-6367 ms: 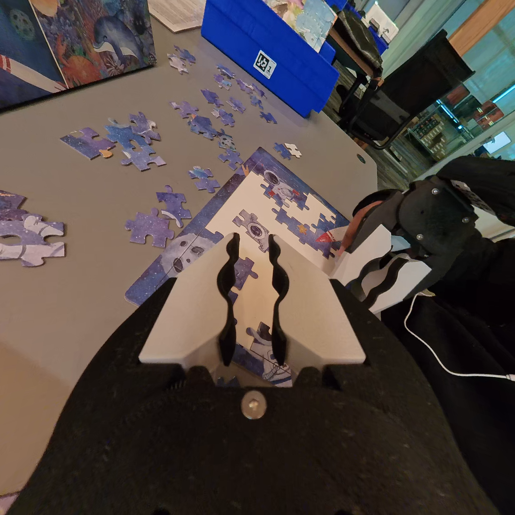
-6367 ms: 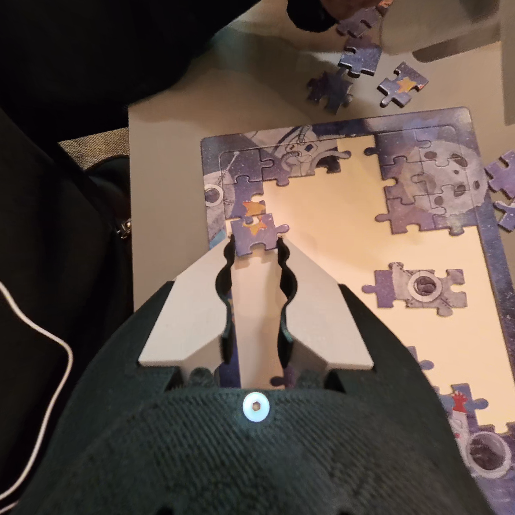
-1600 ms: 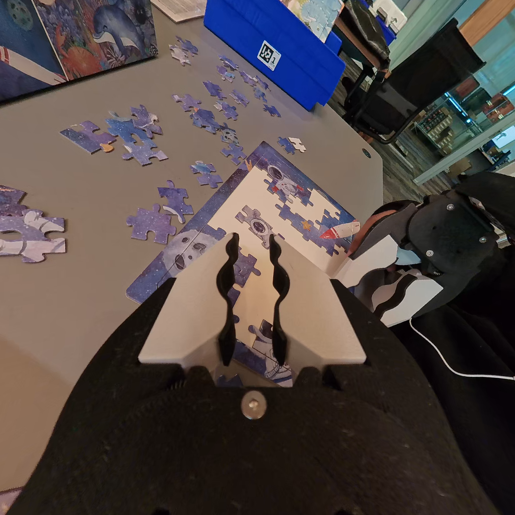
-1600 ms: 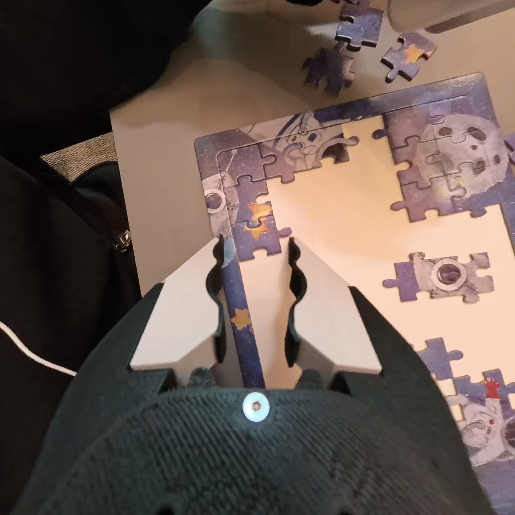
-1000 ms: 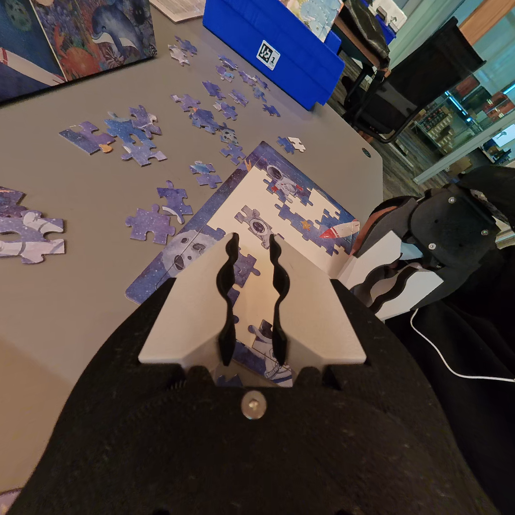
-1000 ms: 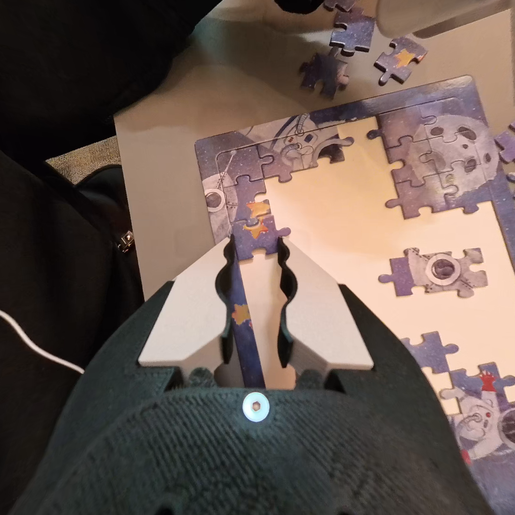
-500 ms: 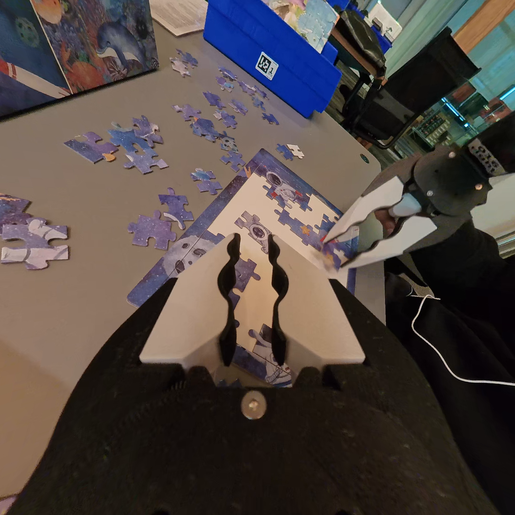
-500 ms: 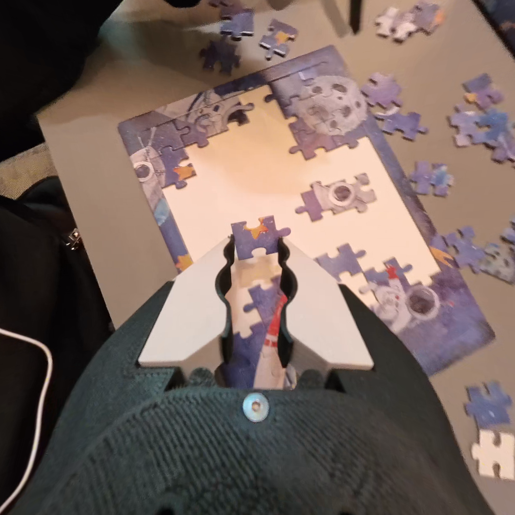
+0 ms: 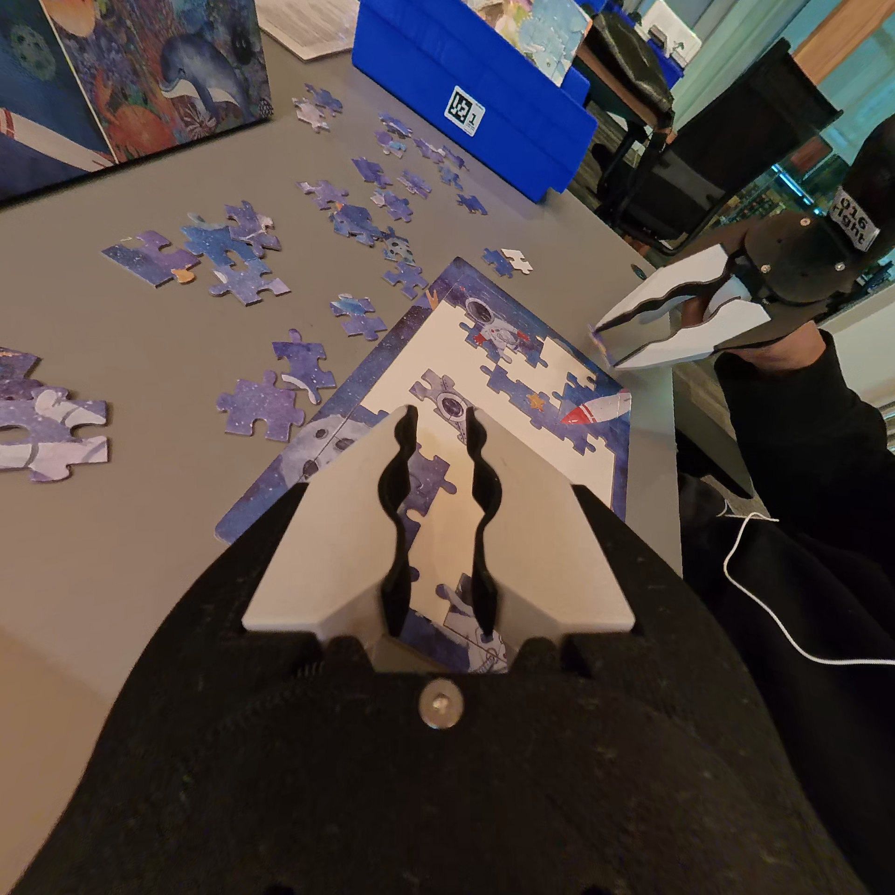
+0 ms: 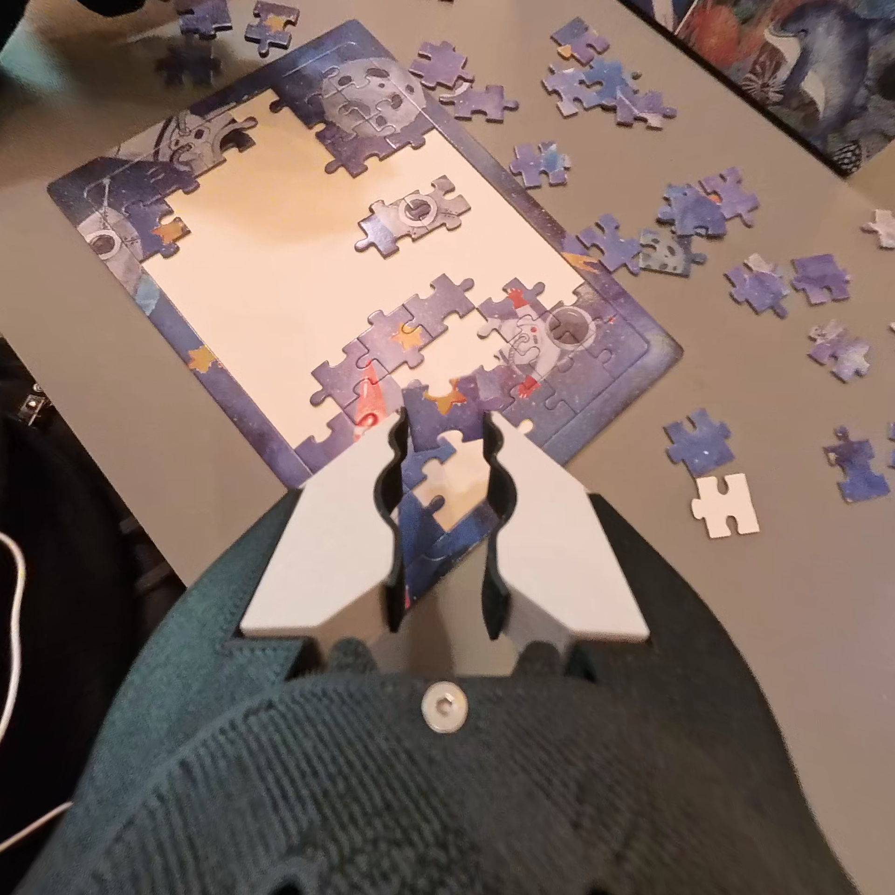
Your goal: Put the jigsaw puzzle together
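Right gripper (image 10: 444,422) clamping purple star puzzle piece (image 10: 438,404) edge-on above puzzle tray (image 10: 624,411); thin, light, bendable card. Left gripper (image 9: 438,416) hovering, jaws apart, holding nothing.

Left wrist view looking forward and down over the grey table (image 9: 145,557) from close above; right wrist view higher, tilted down from the opposite edge; both share the purple space-themed jigsaw board (image 9: 542,387) (image 10: 300,271), scattered loose purple pieces (image 9: 261,407) (image 10: 697,440)
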Demonstrator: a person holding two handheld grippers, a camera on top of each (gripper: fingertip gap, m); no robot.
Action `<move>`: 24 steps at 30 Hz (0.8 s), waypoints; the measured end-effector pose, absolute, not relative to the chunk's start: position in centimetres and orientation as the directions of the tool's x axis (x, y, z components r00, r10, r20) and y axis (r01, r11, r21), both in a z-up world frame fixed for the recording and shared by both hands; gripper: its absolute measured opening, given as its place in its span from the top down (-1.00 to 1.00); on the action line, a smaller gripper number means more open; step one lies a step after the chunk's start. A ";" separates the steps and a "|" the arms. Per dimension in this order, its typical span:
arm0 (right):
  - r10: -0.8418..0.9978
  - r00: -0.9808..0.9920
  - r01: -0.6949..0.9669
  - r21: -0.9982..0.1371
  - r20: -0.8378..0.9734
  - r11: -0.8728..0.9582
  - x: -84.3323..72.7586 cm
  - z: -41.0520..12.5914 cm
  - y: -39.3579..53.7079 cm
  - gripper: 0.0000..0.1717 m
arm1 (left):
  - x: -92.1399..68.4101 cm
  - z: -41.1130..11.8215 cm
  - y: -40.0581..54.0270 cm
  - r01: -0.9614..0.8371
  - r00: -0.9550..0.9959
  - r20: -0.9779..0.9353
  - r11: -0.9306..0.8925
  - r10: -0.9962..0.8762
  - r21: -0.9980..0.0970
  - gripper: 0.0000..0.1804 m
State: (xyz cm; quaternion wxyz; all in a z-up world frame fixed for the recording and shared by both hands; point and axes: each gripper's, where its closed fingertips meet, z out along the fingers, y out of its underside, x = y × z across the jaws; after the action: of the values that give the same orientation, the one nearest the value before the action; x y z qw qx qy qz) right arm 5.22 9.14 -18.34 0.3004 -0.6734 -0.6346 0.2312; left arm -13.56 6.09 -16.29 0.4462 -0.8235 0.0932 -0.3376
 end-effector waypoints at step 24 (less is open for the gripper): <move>0.941 0.313 0.769 -0.617 0.131 -0.170 14.0 -20.2 13.8 0.56 | -14.6 -15.3 6.5 0.189 0.776 0.453 -0.524 -0.438 -0.830 0.80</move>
State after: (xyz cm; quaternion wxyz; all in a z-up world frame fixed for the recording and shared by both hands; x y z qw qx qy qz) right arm 14.04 13.76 -20.17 0.3029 -0.7516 -0.5685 0.1420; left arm -14.59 6.51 -15.34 0.4816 -0.8102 0.0769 -0.3253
